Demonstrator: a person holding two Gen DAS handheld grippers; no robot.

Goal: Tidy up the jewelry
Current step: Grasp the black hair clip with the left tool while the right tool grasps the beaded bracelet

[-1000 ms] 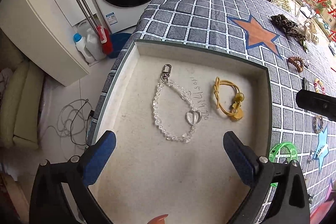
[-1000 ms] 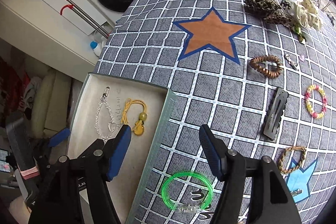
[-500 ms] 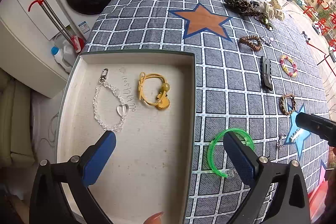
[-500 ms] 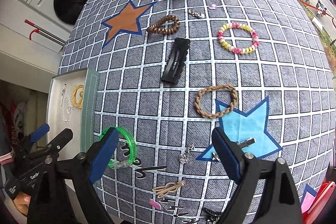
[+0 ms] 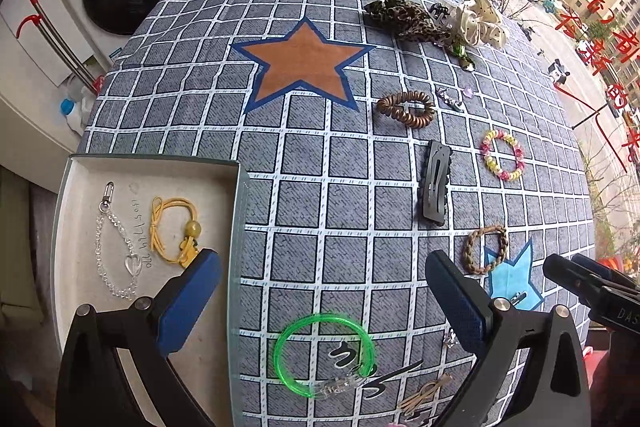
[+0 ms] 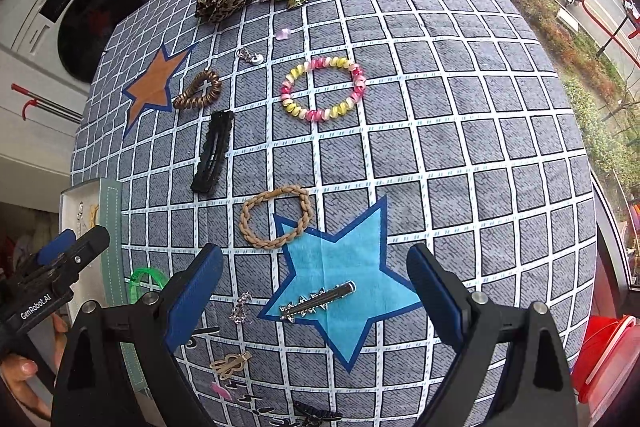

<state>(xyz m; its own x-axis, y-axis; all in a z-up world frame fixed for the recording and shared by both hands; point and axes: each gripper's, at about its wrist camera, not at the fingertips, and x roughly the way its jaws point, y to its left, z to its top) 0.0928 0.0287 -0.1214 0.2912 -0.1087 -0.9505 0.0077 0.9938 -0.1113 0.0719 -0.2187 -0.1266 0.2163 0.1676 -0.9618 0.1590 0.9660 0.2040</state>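
Both tongs gape wide, holding nothing. Left tongs (image 5: 322, 301) hang above the green bangle (image 5: 324, 354) at lower centre; right tongs (image 6: 316, 287) above the silver hair clip (image 6: 318, 302). The tray (image 5: 236, 227), centre left, holds a yellow cord bracelet (image 5: 174, 229) and crystal chain (image 5: 116, 247).

Left gripper (image 5: 320, 291) hangs with jaws spread wide, nothing between the blue pads (image 5: 188, 301). Right gripper (image 6: 316, 281) is just as wide and empty. Bare fingers (image 6: 16, 375) grip the left handle.
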